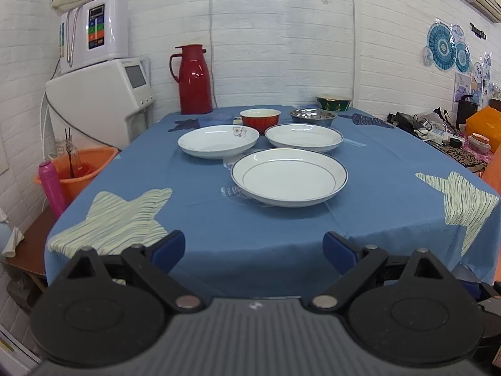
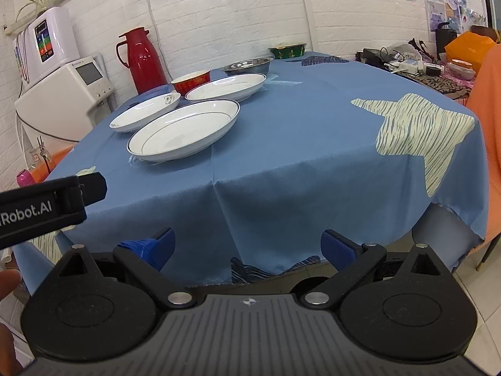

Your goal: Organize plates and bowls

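Three white plates lie on the blue tablecloth [image 1: 219, 219]: a rimmed near plate [image 1: 289, 177] [image 2: 184, 128], a flower-marked plate [image 1: 218, 141] [image 2: 145, 111] at back left, and a third plate [image 1: 303, 137] [image 2: 226, 86] at back right. Behind them stand a red bowl [image 1: 260, 119] [image 2: 191, 81], a steel bowl [image 1: 312, 116] [image 2: 247, 65] and a green bowl [image 1: 333, 101] [image 2: 288, 50]. My left gripper [image 1: 253, 250] is open, short of the table's near edge. My right gripper [image 2: 247, 247] is open too, below the table edge, holding nothing.
A red thermos [image 1: 194, 80] stands at the table's far left corner. White appliances [image 1: 100, 94] and an orange bucket [image 1: 81, 169] sit left of the table. A cluttered side surface [image 1: 438, 131] lies at right. The other gripper's body [image 2: 47, 206] shows at left in the right wrist view.
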